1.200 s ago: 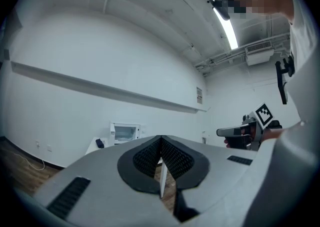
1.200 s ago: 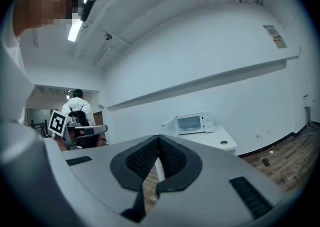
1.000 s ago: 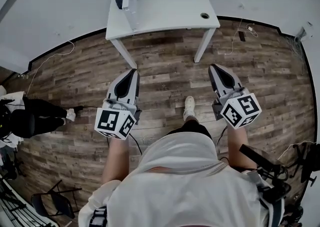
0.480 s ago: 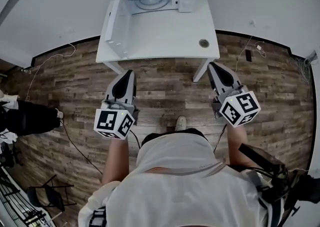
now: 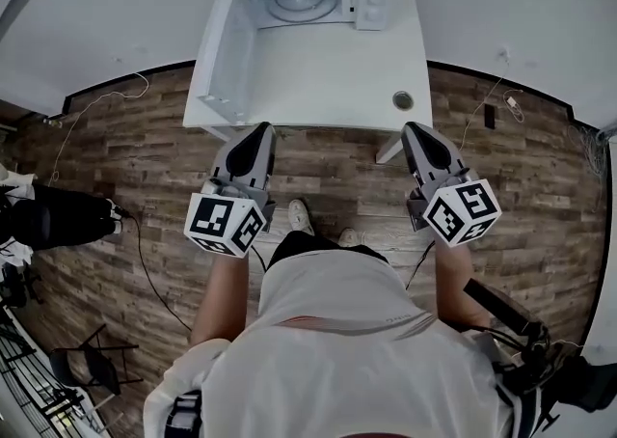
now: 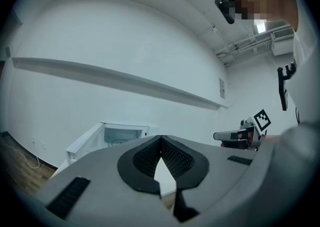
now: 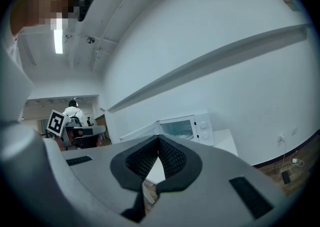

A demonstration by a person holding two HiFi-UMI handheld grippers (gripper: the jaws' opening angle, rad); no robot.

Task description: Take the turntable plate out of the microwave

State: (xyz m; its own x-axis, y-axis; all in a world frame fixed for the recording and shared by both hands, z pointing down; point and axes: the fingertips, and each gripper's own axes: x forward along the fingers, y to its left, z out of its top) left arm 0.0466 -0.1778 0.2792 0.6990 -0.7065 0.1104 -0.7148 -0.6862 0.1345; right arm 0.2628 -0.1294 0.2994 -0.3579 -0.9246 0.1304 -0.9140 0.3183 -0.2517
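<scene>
Inside, the turntable plate (image 5: 302, 2) lies flat on the bottom of the microwave (image 5: 374, 4), which stands at the back of a white surface (image 5: 328, 79) against the wall. The microwave's door (image 5: 227, 55) is swung wide open on the left, reaching out over the left side of the surface. The left gripper view shows the plate (image 6: 119, 141) through the open front, as does the right gripper view (image 7: 184, 133). A round hole (image 5: 402, 99) sits in the surface near its front right corner.

The left tool (image 5: 262, 127) and the right tool (image 5: 413, 127) are held side by side, well apart, with their tips near the front edge of the surface and far from the plate. On the left tool (image 6: 160, 138) the jaws are pressed together with nothing between them, and the right tool (image 7: 159, 140) is the same.

Below the tools is a wooden floor (image 5: 521, 195), with the person's shoe (image 5: 301, 217) between them. A black cable (image 5: 145, 262) trails across the floor at the left.
</scene>
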